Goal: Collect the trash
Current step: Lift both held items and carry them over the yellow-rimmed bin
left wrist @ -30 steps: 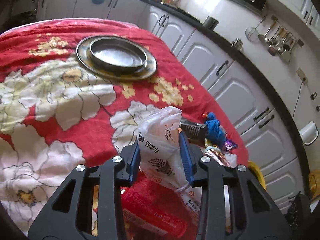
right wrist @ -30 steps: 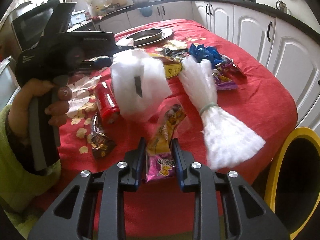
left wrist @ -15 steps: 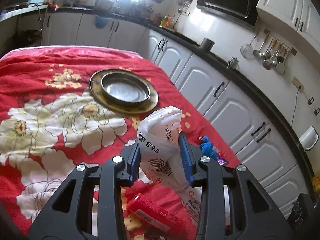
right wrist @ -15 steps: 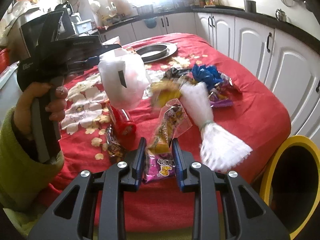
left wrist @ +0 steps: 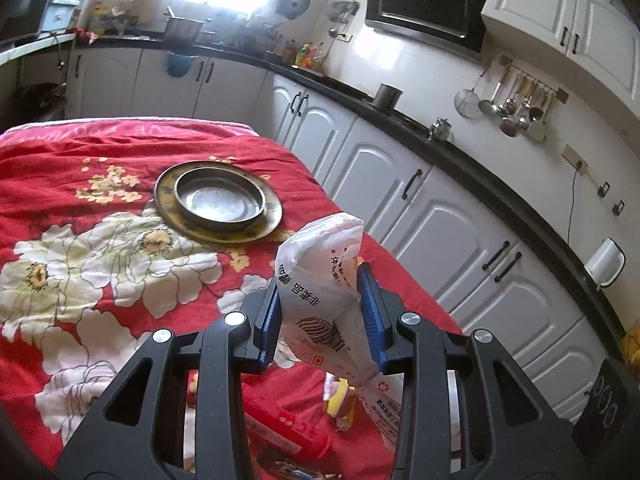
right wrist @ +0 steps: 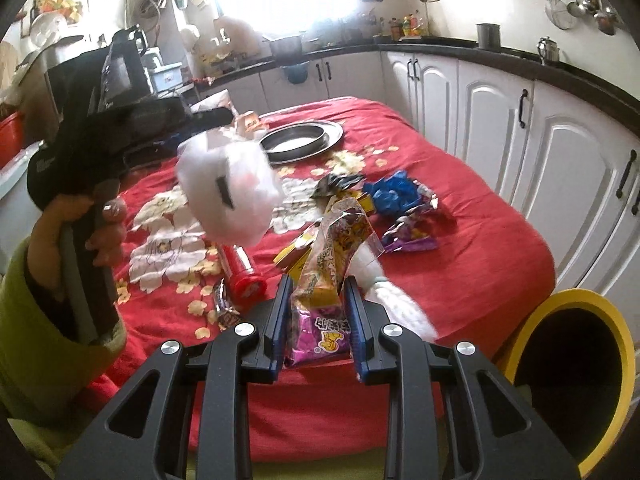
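Left wrist view shows the left gripper (left wrist: 319, 312) squeezing a white plastic bag (left wrist: 320, 280) between its blue pads, up in the air above the desk (left wrist: 60, 152) with its red flower cloth. In the right wrist view, the right gripper (right wrist: 316, 320) is pinched shut on a crinkly snack wrapper (right wrist: 332, 256), purple and yellow, and it too hangs clear of the cloth. So two bits of trash are picked up, but neither is in the yellow bin (right wrist: 576, 376) yet; the bin stands open by the desk edge, just to the right. I think dropping both in there comes next. Lots is still left on the cloth: a red tube (right wrist: 244, 272), a blue crumpled wrapper (right wrist: 394, 190), a purple wrapper (right wrist: 412, 240), a small dark wrapper (right wrist: 224, 308), a yellow packet (right wrist: 298, 250) and a white bundle tied with a band (right wrist: 394, 304). At the far end sits a metal plate (left wrist: 218, 200) with a pan on it, well away from the trash. Nothing blocks the way to the bin, but the white bundle lies near that edge.
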Motion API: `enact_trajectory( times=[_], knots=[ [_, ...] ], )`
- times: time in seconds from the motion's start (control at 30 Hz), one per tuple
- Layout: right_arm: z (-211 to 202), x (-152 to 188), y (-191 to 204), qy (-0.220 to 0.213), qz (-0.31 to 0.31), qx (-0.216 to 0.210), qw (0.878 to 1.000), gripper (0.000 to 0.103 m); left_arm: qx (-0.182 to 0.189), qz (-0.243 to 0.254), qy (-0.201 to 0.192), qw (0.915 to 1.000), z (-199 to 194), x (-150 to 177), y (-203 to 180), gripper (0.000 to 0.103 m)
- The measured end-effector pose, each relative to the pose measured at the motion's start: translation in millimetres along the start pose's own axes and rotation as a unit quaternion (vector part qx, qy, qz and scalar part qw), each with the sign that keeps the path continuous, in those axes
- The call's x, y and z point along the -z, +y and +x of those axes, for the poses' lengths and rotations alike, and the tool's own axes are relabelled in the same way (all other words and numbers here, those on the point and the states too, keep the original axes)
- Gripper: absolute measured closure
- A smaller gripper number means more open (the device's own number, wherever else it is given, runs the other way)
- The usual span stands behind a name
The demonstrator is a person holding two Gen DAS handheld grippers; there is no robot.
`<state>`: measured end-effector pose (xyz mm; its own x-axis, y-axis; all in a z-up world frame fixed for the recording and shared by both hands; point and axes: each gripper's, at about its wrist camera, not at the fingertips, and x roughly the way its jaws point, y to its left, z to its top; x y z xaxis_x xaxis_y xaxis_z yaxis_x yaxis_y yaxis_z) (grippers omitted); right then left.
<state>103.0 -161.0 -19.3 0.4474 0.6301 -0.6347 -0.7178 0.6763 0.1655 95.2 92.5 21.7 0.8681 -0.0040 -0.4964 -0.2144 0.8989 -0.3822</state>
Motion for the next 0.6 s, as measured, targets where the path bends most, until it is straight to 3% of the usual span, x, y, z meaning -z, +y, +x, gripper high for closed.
enact_trajectory(
  times=[0.6],
  knots=[
    [-45.3, -8.4, -51.9, -0.050, 0.041, 0.056, 0.996, 0.078, 0.032, 0.068, 0.014, 0.9970, 8.8, 17.1, -58.0, 0.075]
  ],
)
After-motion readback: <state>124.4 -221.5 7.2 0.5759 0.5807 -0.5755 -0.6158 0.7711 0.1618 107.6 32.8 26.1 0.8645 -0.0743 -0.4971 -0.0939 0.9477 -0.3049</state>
